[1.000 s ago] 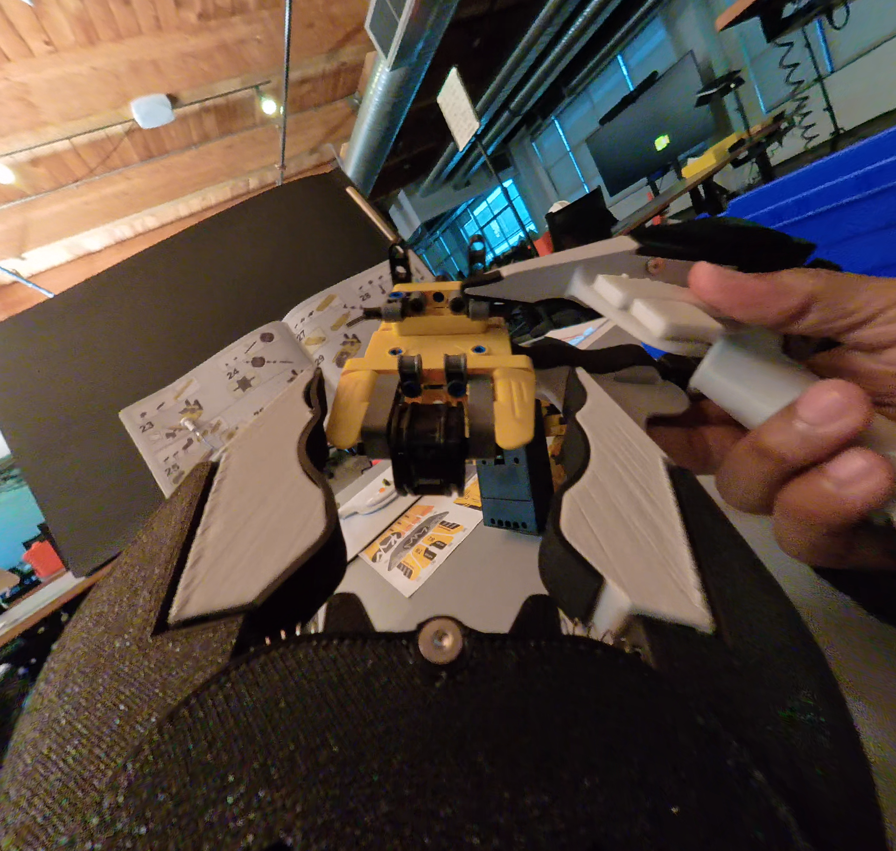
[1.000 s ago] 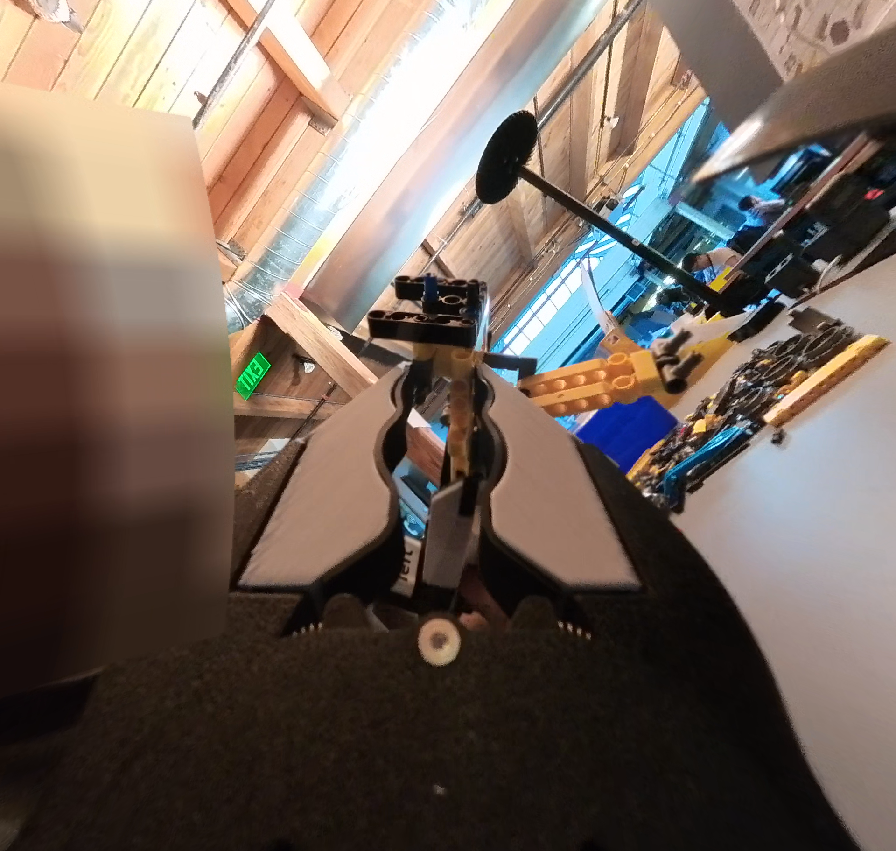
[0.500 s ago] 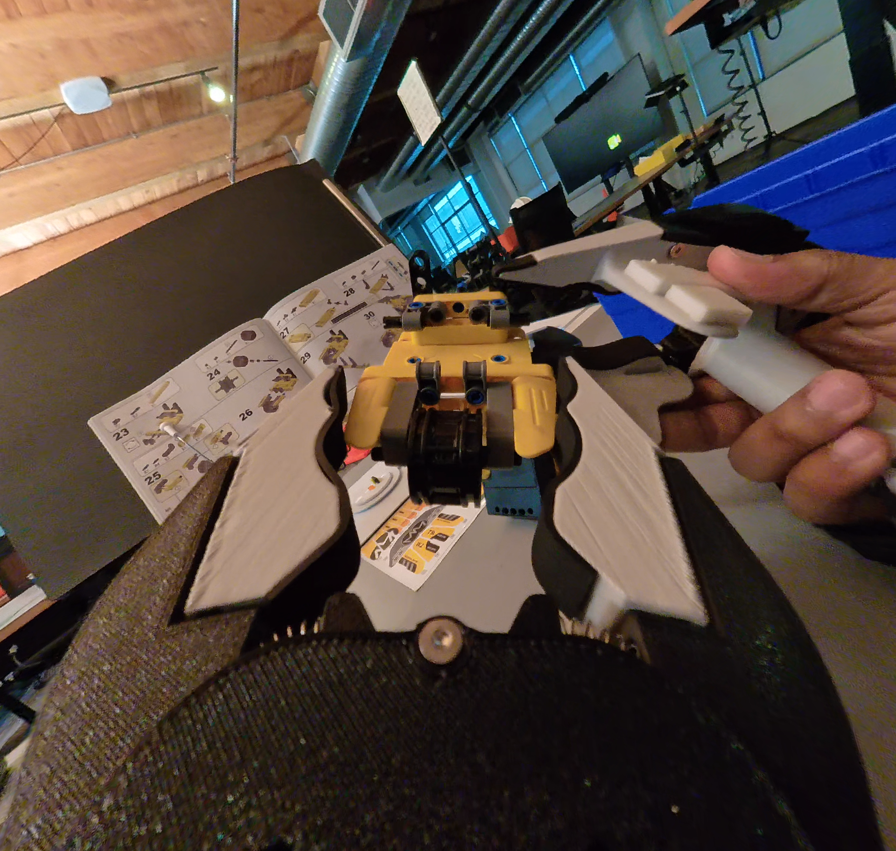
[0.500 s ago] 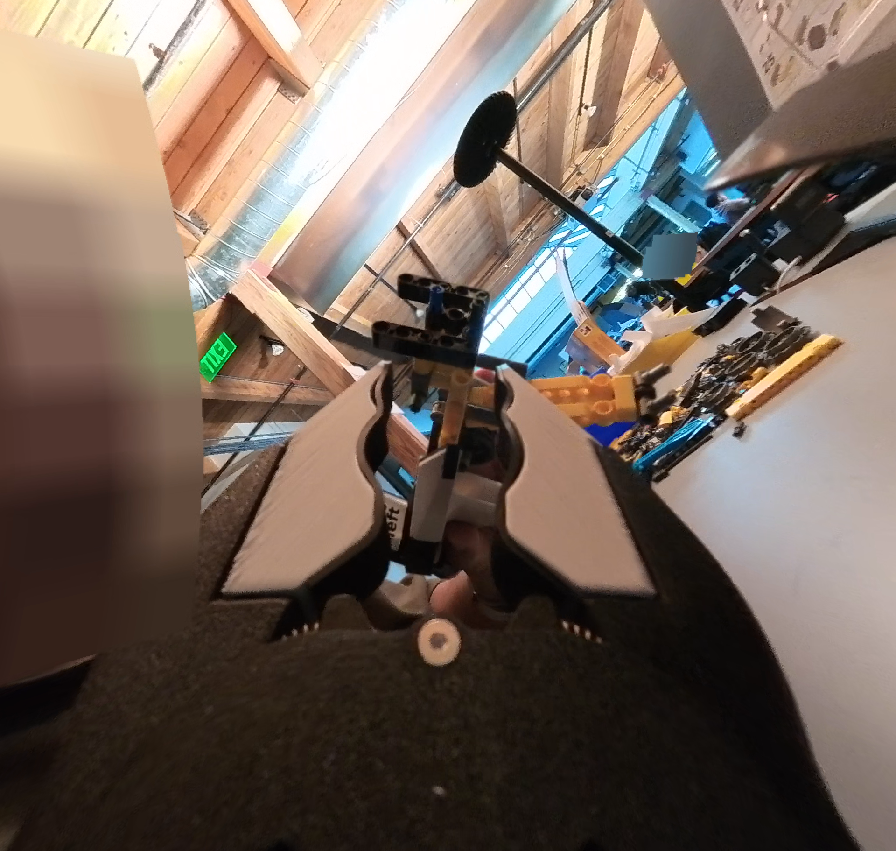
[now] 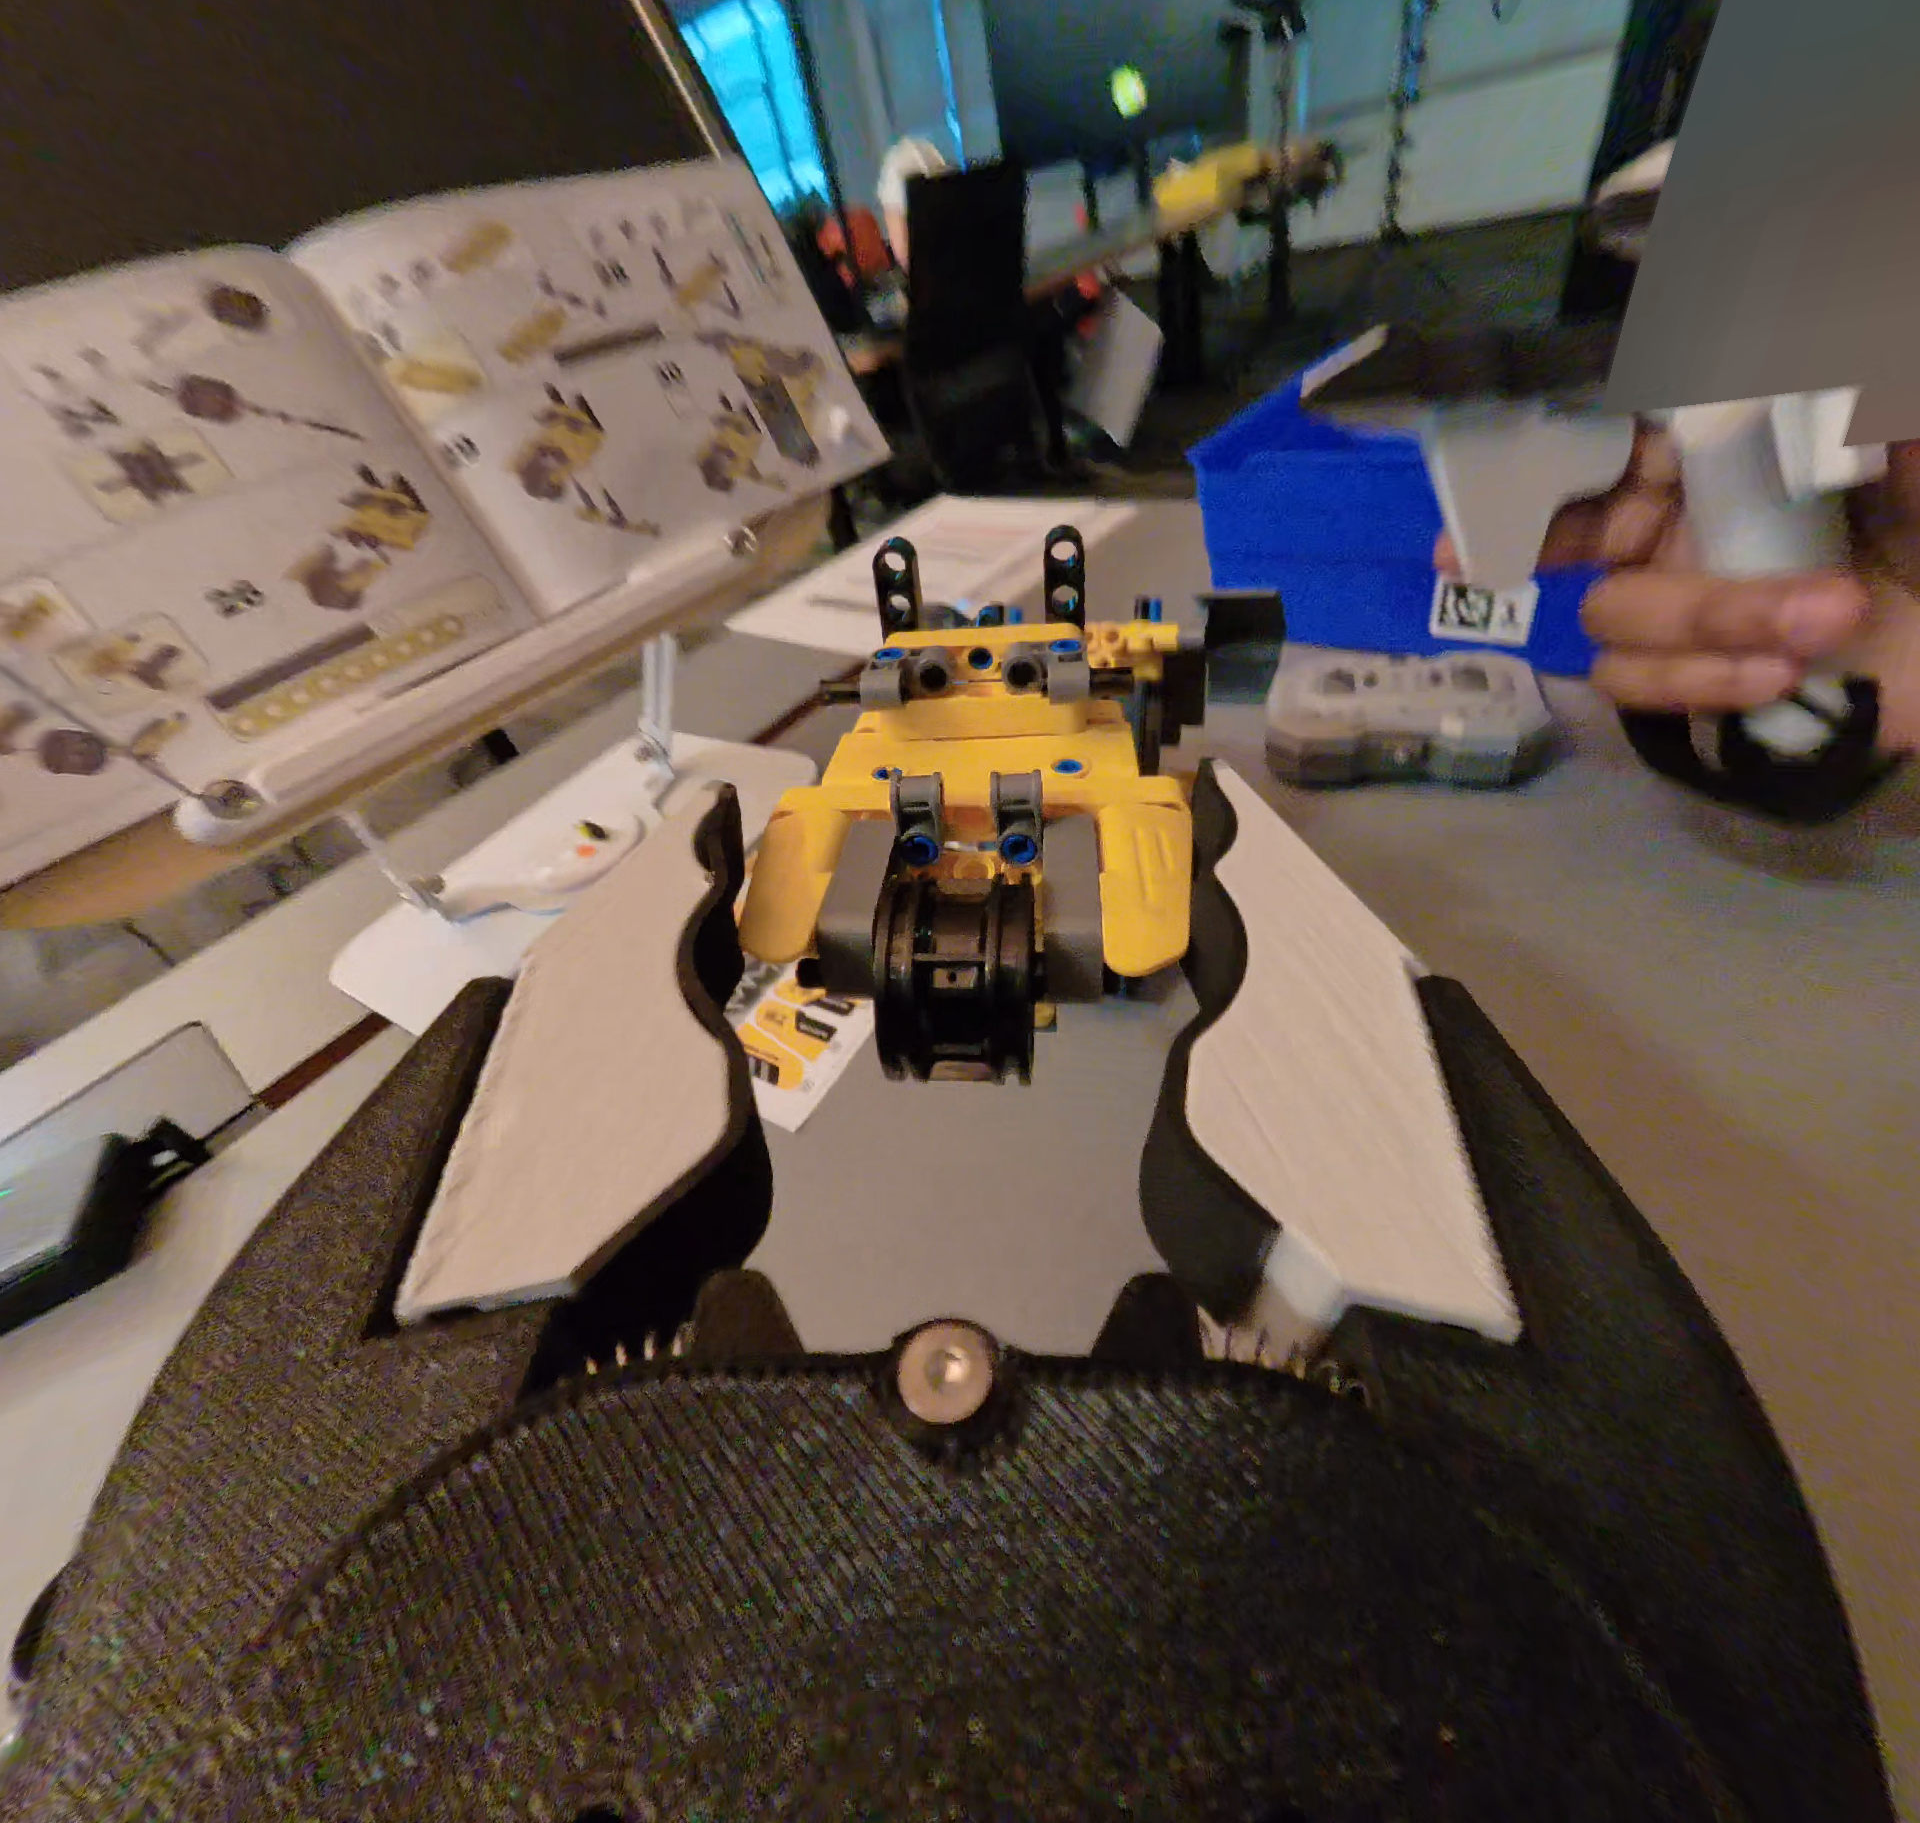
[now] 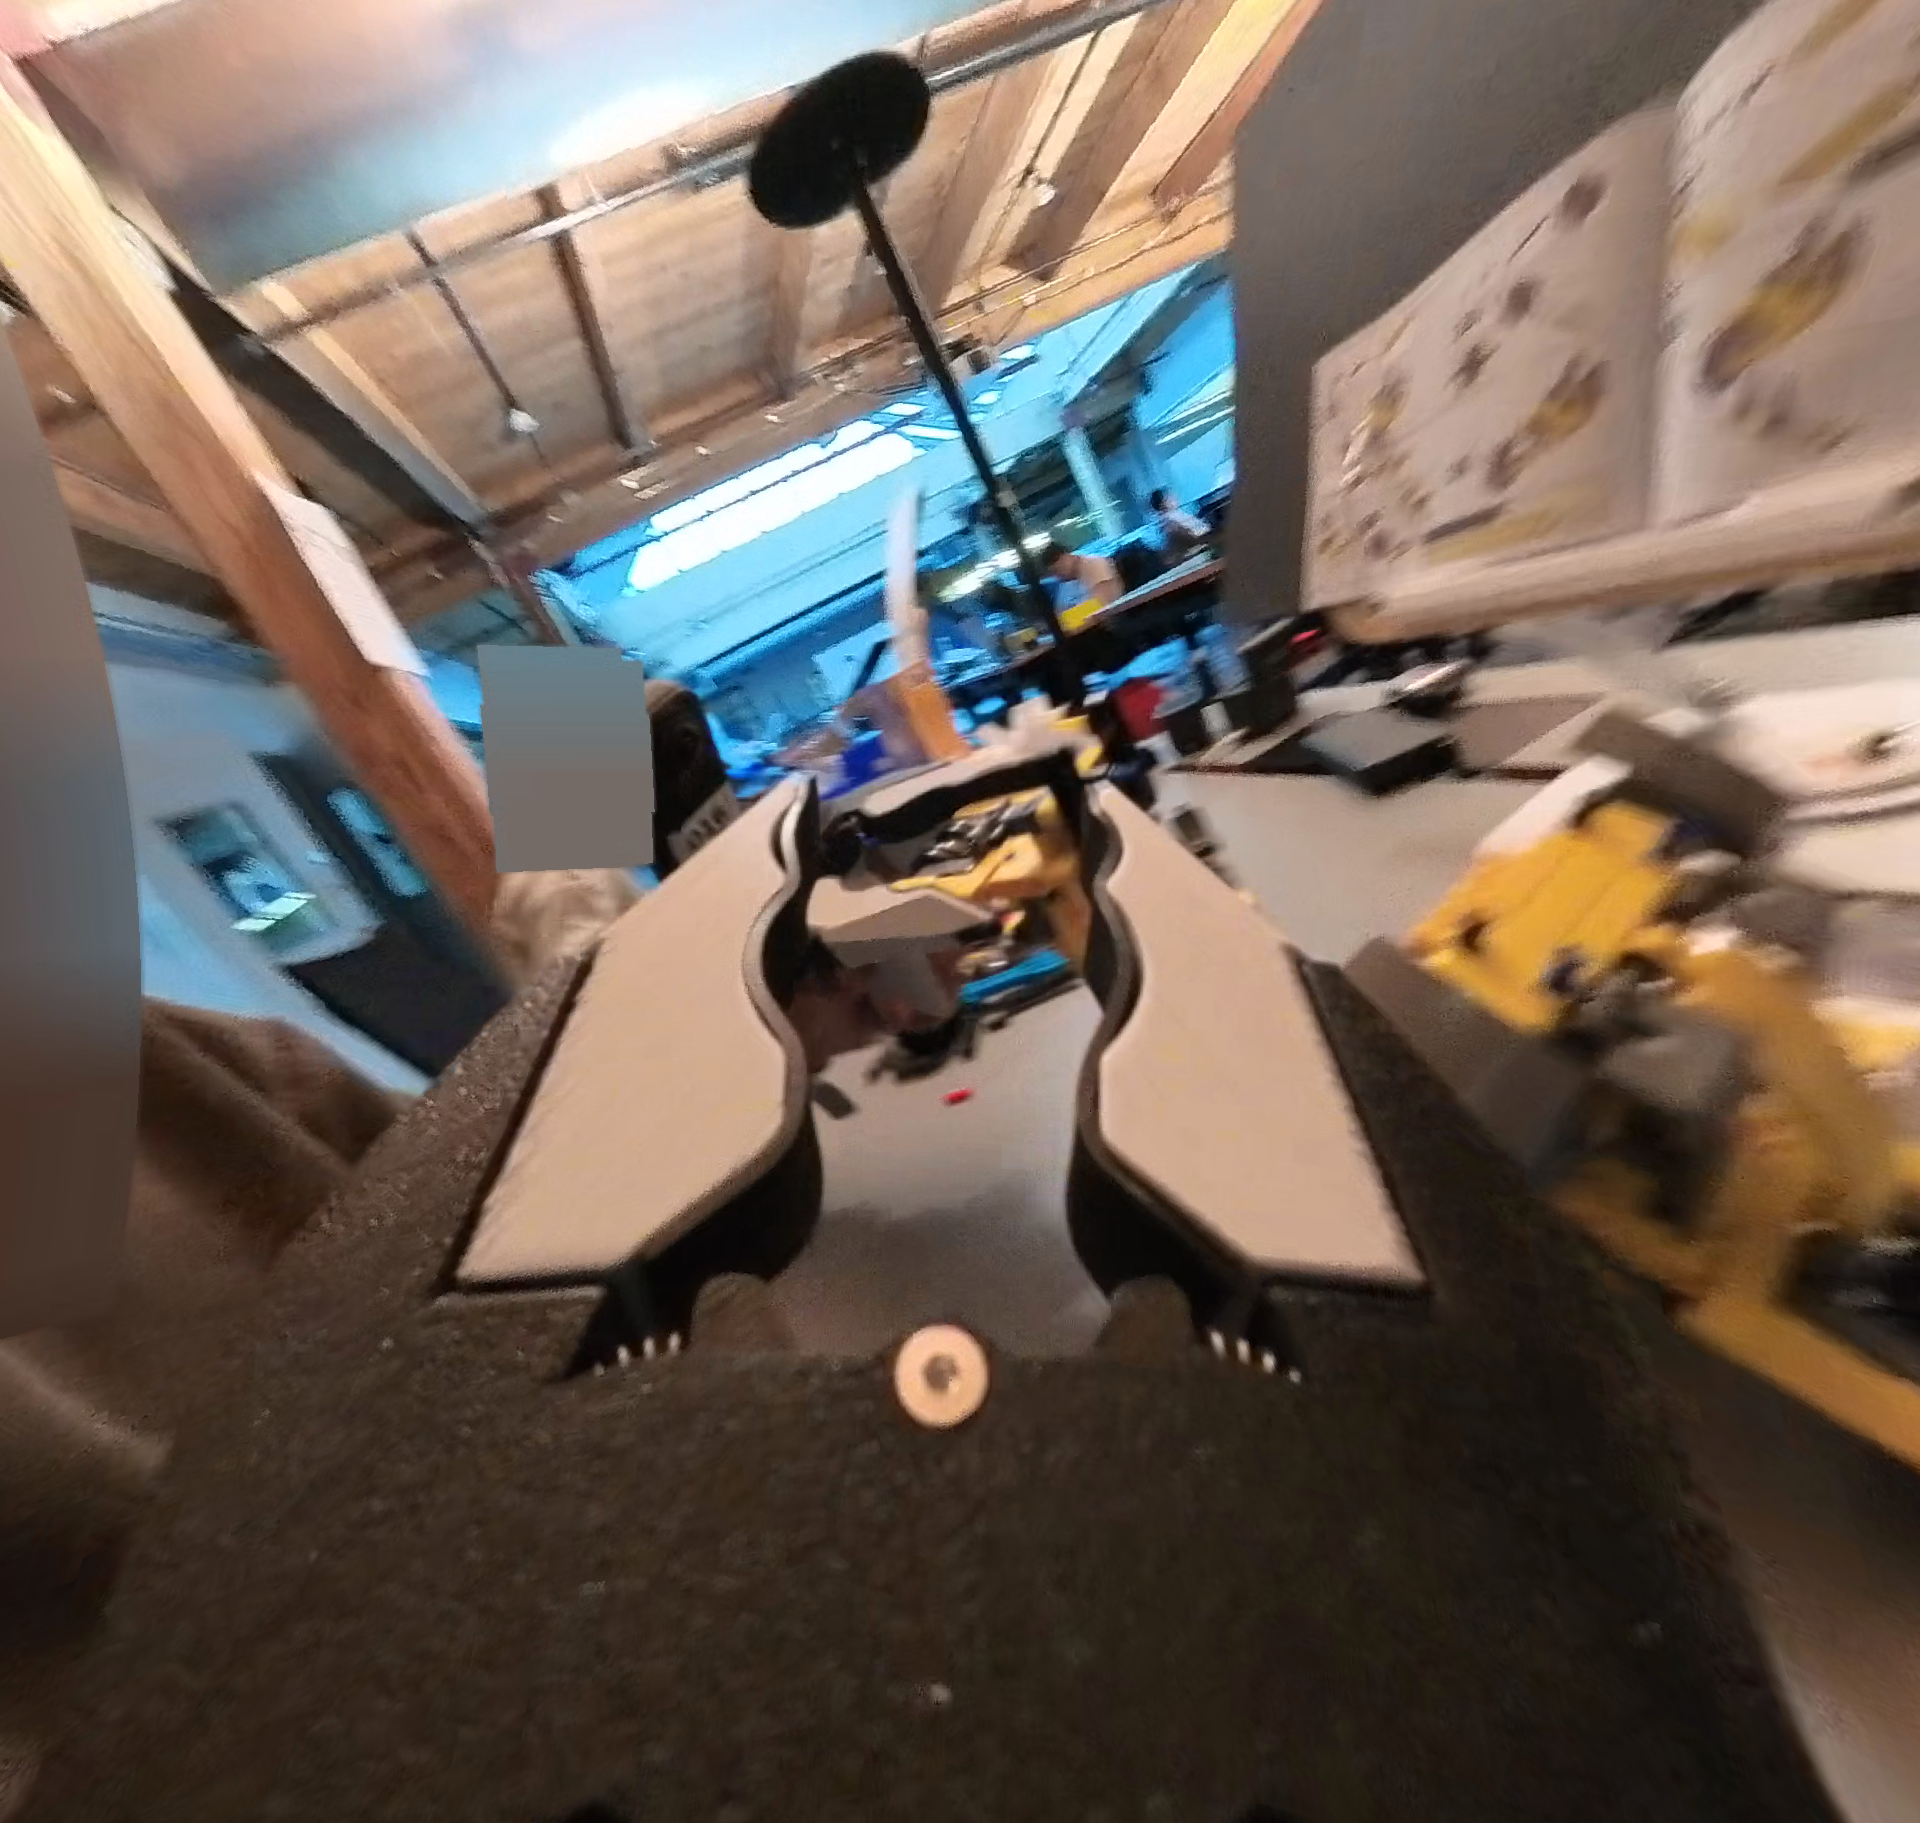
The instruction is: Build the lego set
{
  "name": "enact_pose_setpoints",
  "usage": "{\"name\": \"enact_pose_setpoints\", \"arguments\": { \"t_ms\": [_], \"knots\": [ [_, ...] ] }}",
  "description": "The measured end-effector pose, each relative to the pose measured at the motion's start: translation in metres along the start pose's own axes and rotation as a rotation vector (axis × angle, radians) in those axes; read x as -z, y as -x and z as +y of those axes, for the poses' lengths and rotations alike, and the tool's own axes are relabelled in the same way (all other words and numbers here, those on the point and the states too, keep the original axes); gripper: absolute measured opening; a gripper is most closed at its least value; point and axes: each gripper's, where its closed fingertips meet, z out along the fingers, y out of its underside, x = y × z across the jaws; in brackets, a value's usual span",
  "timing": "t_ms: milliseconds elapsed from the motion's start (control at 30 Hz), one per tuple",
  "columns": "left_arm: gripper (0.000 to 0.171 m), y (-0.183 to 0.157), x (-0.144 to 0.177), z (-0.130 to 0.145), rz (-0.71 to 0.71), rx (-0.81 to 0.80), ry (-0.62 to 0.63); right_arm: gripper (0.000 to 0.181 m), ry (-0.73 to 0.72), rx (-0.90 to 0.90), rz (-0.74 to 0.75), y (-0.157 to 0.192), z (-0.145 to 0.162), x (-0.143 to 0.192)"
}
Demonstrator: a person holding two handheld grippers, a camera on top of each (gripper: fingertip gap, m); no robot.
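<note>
My left gripper (image 5: 961,838) is shut on a yellow brick-built vehicle model (image 5: 977,765), its pads pressing the model's yellow sides. The model has a black wheel (image 5: 956,984) at the near end and two black upright beams at the far end, and hangs just above the grey table (image 5: 1558,1046). My right gripper (image 6: 940,817) is open and empty, level with the table. The same model (image 6: 1621,952) shows blurred at the right of the right wrist view. A hand (image 5: 1725,630) holds the right gripper's handle, apart from the model, at the upper right of the left wrist view.
An open instruction booklet (image 5: 416,485) leans on a white stand at the left. A blue bin (image 5: 1330,526) and a grey case (image 5: 1403,713) sit behind the model. A sticker sheet (image 5: 790,1035) lies under it. A black pole with a disc (image 6: 842,132) rises beyond loose parts.
My right gripper has opened, let go of the black beams on the model, and drawn away to the right. My left gripper has tilted down toward the table with the model still in it.
</note>
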Motion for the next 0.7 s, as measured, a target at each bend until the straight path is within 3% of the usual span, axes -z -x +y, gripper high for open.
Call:
{"name": "enact_pose_setpoints", "arguments": {
  "t_ms": [167,233,367,600,700],
  "knots": [
    [0.082,0.010,-0.027,0.014,0.144,-0.027,0.170,0.051,0.030,0.355,0.252,-0.035,-0.028,0.021],
    [0.082,0.012,-0.038,0.020,0.207,-0.037,0.248,0.060,0.081,0.422,0.325,-0.051,-0.034,0.017],
    [0.082,0.000,-0.051,0.031,0.354,0.033,0.344,0.062,0.205,0.382,0.409,-0.085,-0.030,0.007],
    [0.083,-0.015,-0.055,0.036,0.433,0.118,0.293,0.061,0.240,0.292,0.427,-0.109,0.005,0.020],
    [0.083,-0.018,-0.056,0.038,0.473,0.176,0.272,0.063,0.211,0.171,0.382,-0.106,0.010,0.020]
  ]
}}
